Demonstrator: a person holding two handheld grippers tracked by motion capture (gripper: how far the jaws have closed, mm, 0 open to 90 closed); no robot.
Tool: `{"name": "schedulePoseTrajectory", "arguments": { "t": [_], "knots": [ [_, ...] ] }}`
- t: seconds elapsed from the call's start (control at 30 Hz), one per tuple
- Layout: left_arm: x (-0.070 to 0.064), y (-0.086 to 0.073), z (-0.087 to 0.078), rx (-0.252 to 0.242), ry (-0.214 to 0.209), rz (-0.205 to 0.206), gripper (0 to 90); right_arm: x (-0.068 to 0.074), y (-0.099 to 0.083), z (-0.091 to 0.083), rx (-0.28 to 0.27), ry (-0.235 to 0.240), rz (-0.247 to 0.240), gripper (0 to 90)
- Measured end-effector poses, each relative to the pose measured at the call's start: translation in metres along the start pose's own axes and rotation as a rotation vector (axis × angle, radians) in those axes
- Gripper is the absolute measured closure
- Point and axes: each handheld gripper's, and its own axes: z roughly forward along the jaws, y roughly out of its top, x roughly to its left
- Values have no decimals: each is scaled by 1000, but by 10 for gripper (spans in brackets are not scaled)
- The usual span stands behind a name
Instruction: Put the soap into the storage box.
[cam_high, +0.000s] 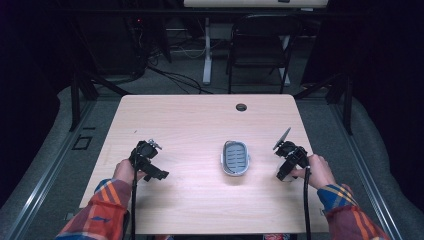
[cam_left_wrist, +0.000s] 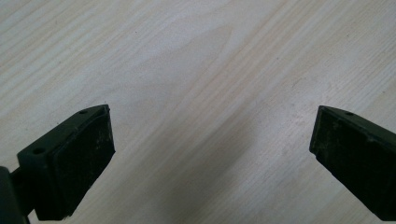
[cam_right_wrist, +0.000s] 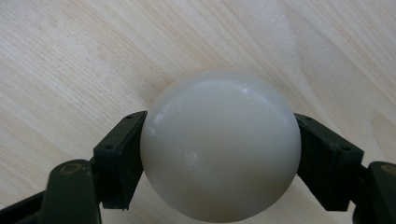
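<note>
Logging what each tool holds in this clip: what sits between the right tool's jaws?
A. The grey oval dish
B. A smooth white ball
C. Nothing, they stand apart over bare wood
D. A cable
B: in the right gripper view, the right tool has both jaws pressed against the sides of a smooth white ball, while the grey oval dish lies apart on the table in the high view.
</note>
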Motion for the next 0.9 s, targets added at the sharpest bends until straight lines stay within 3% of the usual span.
{"name": "schedulePoseTrajectory", "arguments": {
  "t": [0.1,0.17,0.2,0.27,0.33,0.4,0.43,0.5,0.57,0.63,0.77,0.9],
  "knots": [
    [0,0,0,0,2,3,0,3,0,0,-19,10,10,239],
    [0,0,0,0,2,2,0,3,3,-4,15,-3,-22,239],
    [0,0,0,-1,3,1,0,5,3,-3,-20,6,-2,239],
    [0,-1,0,-2,2,1,0,5,5,-6,-1,-2,-27,239],
    [0,-1,0,-3,3,2,0,8,5,-6,-22,1,-10,239],
    [0,-1,0,-2,3,2,0,8,8,-8,-4,-1,-29,239],
    [0,0,-1,-1,6,4,0,9,8,-6,-29,3,-16,239],
    [0,0,-1,-1,5,3,0,9,11,-10,3,1,-36,239],
    [0,0,-1,0,7,3,0,10,12,-10,-23,5,-28,239],
    [0,-1,0,-1,3,2,0,10,15,-13,-4,-4,-50,239],
    [0,-1,0,1,5,5,0,13,19,-12,-37,0,-32,240],
    [0,-1,0,0,5,3,0,14,25,-16,-28,2,-51,239]
  ]
}}
